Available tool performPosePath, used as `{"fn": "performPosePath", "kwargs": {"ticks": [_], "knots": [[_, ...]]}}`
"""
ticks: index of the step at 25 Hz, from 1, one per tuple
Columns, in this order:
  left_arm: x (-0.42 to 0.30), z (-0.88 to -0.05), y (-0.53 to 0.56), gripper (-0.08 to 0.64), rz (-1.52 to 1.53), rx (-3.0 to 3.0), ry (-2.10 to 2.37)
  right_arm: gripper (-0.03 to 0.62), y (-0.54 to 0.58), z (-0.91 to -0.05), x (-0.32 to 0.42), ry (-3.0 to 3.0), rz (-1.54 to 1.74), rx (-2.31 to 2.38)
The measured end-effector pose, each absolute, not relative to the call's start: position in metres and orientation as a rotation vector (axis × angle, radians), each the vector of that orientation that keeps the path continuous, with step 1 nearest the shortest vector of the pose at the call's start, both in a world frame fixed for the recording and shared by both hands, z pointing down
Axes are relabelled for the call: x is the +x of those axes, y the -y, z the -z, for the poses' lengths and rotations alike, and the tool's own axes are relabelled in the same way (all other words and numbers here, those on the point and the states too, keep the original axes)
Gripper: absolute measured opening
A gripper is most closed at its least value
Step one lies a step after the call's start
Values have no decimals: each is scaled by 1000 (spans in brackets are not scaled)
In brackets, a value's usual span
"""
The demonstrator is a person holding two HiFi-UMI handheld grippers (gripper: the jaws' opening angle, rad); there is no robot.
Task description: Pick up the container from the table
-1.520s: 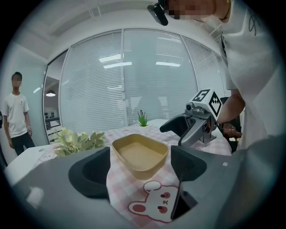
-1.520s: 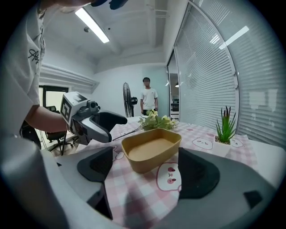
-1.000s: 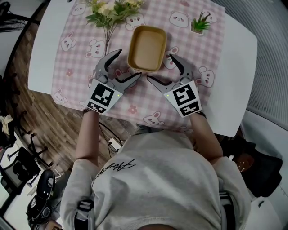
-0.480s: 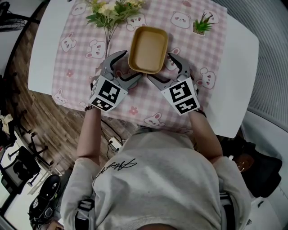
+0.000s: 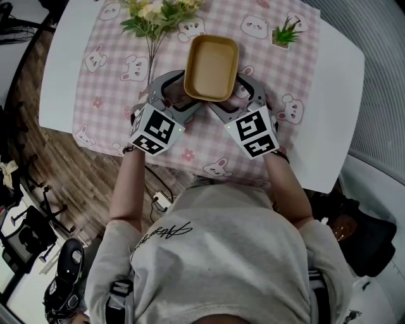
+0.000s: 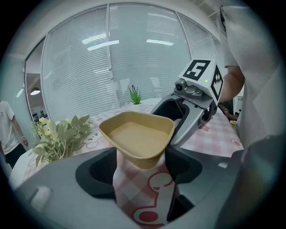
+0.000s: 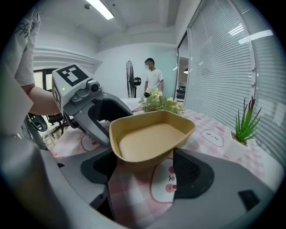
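Both grippers have crept forward since a second ago, and their jaws have just been closing in. Left gripper point(image 5: 188, 90): fingers point(image 6: 96, 174) wide, the container's near left corner sitting between them, and I see no firm pinch yet. Right gripper point(image 5: 224, 92): same story, pads point(image 7: 194, 172) wide apart around the near right corner, with a gap showing on one side.

On each gripper, the marker cube point(image 5: 154, 130) carries black-and-white squares, no words. Across the person's shirt point(image 5: 161, 235) there's script lettering I can't read.

The container point(image 5: 211, 66), a tan rounded tray, is empty and rests on the pink checked tablecloth point(image 5: 104, 95) over the white table point(image 5: 66, 60). Beyond it are a flower bunch point(image 5: 155, 12) and a small potted plant point(image 5: 283, 35).
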State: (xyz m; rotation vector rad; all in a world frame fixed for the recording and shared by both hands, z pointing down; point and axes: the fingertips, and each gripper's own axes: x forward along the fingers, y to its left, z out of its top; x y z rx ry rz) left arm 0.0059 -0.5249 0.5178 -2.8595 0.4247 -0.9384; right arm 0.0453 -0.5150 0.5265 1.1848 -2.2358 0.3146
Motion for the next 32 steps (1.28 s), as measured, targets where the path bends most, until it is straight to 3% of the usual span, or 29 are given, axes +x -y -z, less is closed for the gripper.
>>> {"fn": "performPosePath", "kwargs": {"ticks": [32], "knots": [[8,-493,514,298,881,-2900,-466,356,508,-502,45,2272,-299,1214]]}}
